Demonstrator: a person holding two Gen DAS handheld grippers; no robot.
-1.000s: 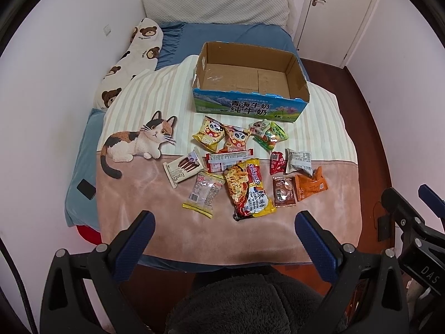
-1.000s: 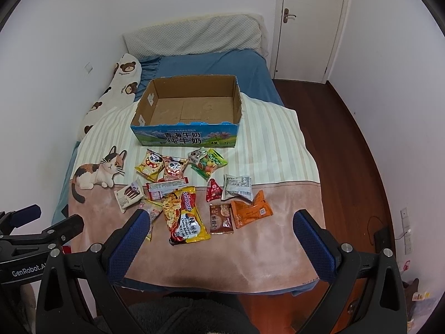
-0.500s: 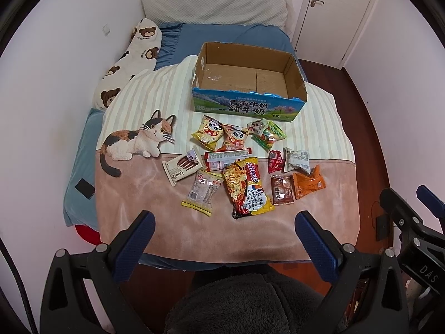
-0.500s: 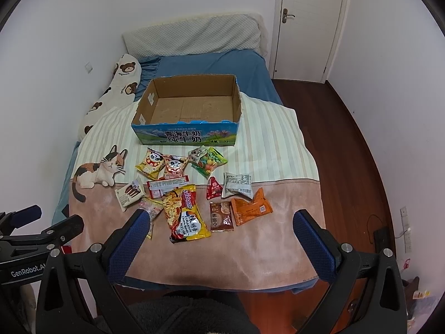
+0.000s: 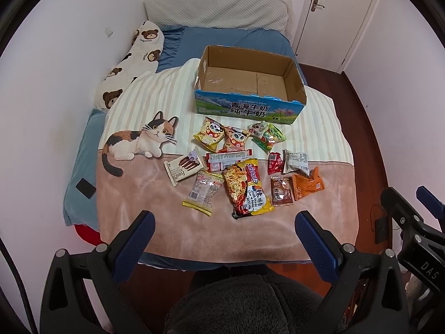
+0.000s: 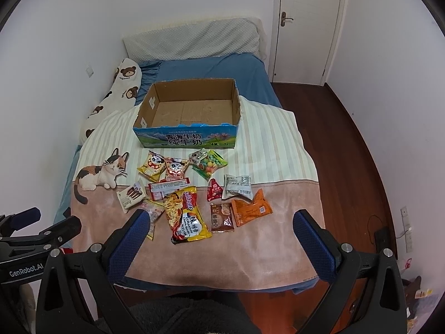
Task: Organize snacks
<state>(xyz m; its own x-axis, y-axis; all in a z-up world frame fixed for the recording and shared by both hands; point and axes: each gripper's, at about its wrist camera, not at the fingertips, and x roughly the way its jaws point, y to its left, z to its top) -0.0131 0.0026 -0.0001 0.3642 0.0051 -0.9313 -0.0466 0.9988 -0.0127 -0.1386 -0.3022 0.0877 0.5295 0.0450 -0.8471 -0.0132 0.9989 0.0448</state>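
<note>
Several snack packets lie on the cat-print blanket point(image 5: 139, 194) on the bed: a Sedaap noodle pack point(image 5: 246, 189) point(image 6: 186, 214), an orange packet point(image 5: 307, 185) point(image 6: 250, 208), a Franzzi biscuit pack point(image 5: 183, 168), panda packets point(image 5: 211, 135) and a green candy bag point(image 5: 268, 136). An empty open cardboard box point(image 5: 247, 83) point(image 6: 189, 111) stands behind them. My left gripper point(image 5: 224, 226) is open and empty, held off the bed's foot. My right gripper point(image 6: 221, 226) is open and empty too, beside it.
A bear-print pillow point(image 5: 130, 61) lies along the left wall and a grey pillow point(image 5: 217, 11) at the head. A black phone-like object point(image 5: 86, 188) lies on the blue sheet. A white door point(image 6: 306, 22) and wooden floor point(image 6: 347, 139) are to the right.
Both grippers have drawn back slightly from the bed, so the snacks and box sit a little higher and smaller in view. Nothing on the bed has moved.
</note>
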